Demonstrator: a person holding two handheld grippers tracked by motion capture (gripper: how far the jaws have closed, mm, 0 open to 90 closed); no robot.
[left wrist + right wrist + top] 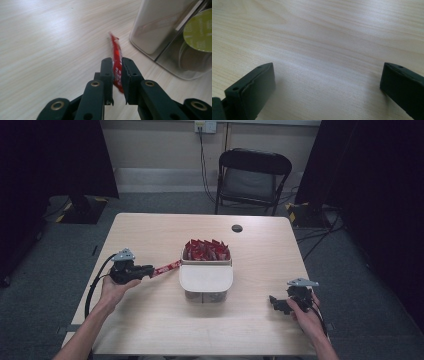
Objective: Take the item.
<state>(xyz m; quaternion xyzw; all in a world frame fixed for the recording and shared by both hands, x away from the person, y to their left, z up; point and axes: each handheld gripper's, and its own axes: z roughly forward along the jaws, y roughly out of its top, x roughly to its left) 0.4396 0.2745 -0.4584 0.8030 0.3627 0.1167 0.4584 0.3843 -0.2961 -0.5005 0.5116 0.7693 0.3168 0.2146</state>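
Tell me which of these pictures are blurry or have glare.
Left gripper view: the red packet's far tip is smeared, the left gripper sharp. Right gripper view: soft glare band across the table, jaws slightly soft. High view: evenly lit, dark corners.

A pale wooden table (150,320) stands on grey carpet, its grain running across the top. Near the middle sits a clear container (206,282) with a cream lid over its near half; the far half holds a heap of red sachets (206,250). Toward the far edge, a small dark round cable hole (237,228) is set into the tabletop.
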